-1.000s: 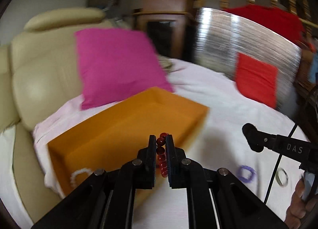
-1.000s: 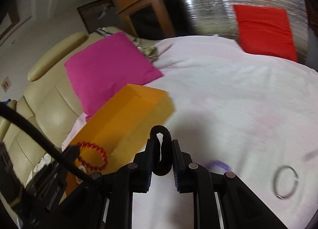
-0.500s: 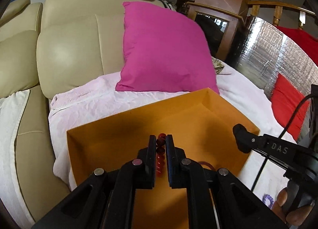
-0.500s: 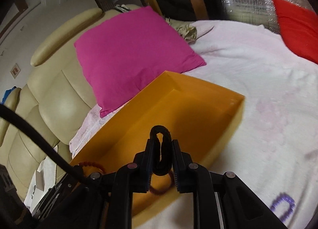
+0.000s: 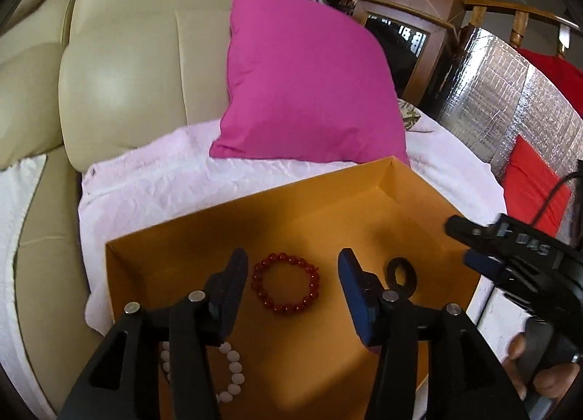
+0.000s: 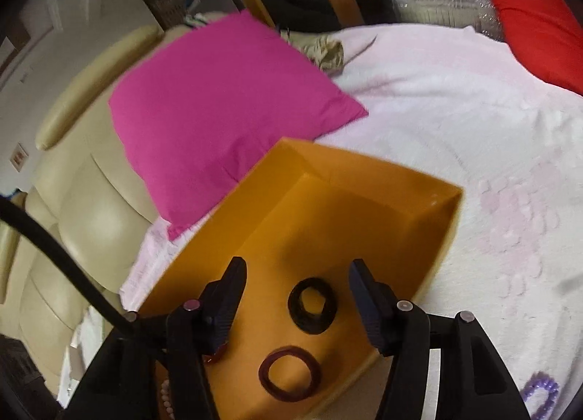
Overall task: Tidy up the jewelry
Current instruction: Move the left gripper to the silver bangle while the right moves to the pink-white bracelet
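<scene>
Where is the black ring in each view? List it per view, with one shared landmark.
Left wrist: black ring lies right of centre on the orange box floor.
Right wrist: black ring lies lower centre, same floor.
Shared landmark: pink pillow behind the box.

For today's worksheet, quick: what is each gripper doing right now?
Left gripper: jaws opening, holding nothing; red bead bracelet lies free in the orange box.
Right gripper: jaws opening, holding nothing; black ring lies free.

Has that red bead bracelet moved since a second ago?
Yes. The red bead bracelet was pinched in the left gripper above the bed; now it lies on the floor of the orange box, between the opening jaws.
</scene>
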A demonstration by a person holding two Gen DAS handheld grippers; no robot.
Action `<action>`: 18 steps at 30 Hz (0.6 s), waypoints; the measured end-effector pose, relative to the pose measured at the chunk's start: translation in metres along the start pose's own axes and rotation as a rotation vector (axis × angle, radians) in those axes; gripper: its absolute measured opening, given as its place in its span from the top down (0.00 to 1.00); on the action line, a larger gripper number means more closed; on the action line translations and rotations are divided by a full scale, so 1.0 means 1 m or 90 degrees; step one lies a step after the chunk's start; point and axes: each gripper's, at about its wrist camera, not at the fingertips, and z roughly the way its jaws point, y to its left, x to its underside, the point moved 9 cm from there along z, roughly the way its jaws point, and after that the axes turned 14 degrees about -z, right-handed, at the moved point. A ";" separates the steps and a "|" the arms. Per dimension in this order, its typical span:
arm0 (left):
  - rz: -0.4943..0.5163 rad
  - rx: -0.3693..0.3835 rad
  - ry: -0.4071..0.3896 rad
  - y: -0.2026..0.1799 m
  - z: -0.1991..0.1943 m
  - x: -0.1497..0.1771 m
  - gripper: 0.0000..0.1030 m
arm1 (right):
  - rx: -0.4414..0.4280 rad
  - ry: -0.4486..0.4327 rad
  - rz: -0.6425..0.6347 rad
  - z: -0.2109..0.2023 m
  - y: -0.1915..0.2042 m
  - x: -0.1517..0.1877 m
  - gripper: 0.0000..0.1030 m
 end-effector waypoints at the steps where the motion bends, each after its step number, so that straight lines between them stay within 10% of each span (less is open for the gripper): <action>1: 0.004 0.000 -0.004 -0.001 -0.002 0.000 0.47 | 0.001 -0.011 0.002 -0.009 -0.002 0.000 0.39; 11: 0.129 0.055 -0.040 -0.075 -0.044 0.037 0.26 | 0.099 -0.072 -0.009 -0.134 -0.068 0.033 0.39; 18: 0.231 0.138 0.052 -0.146 -0.065 0.118 0.22 | 0.207 -0.079 0.018 -0.233 -0.139 0.097 0.39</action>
